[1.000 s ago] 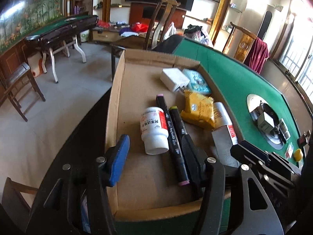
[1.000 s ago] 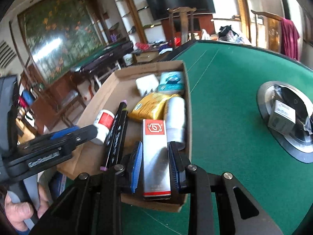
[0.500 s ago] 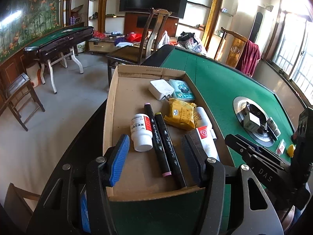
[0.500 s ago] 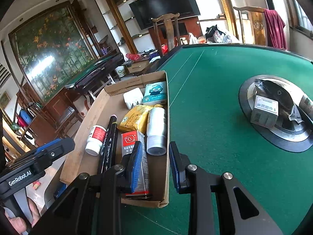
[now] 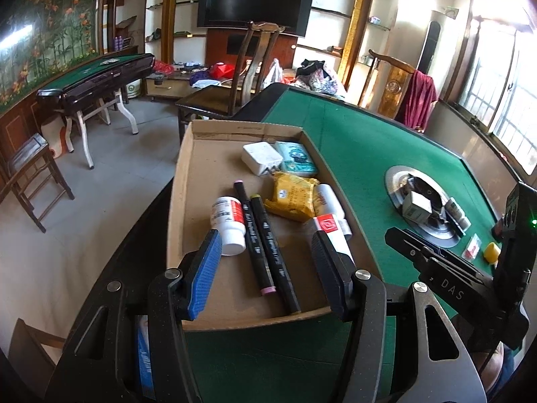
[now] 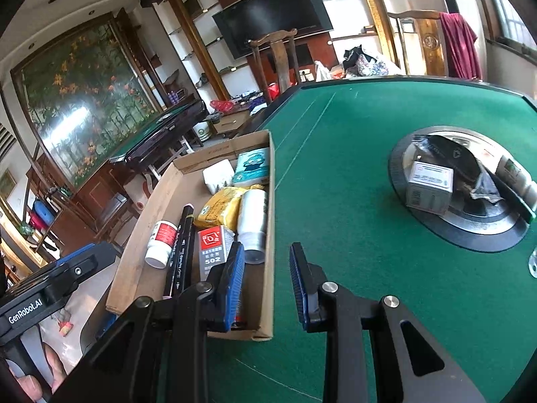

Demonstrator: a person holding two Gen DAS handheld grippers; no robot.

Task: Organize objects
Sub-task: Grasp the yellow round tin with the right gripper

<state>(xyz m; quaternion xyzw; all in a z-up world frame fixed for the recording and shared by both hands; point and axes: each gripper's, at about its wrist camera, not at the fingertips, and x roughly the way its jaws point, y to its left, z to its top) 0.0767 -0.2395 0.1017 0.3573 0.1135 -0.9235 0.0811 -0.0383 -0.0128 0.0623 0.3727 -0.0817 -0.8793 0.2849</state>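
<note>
A shallow cardboard box [image 5: 255,319] [image 6: 265,302] sits at the left edge of the green table. In it lie a white pill bottle with a red label [image 5: 228,221] [image 6: 161,243], two black markers [image 5: 265,238] [image 6: 179,252], a yellow packet [image 5: 292,198], a white tube [image 6: 253,225], a white charger [image 5: 261,158], a teal tissue pack [image 5: 295,158] and a red-and-grey glue box [image 6: 211,248] [image 5: 330,228]. My left gripper [image 5: 266,272] hovers open above the box's near end. My right gripper [image 6: 266,282] stands open over the box's right wall, holding nothing.
Green felt [image 6: 335,184] stretches to the right of the box. A round metal recess [image 6: 419,228] in the table's middle holds a small white carton [image 6: 429,188] and dark clutter. A small yellow piece [image 5: 491,252] lies near the right edge. A wooden chair [image 5: 248,77] stands beyond the box.
The glue box sat between my right gripper's fingers a second ago; it now lies in the cardboard box, and that gripper has drawn back. My left gripper has also pulled back and risen.
</note>
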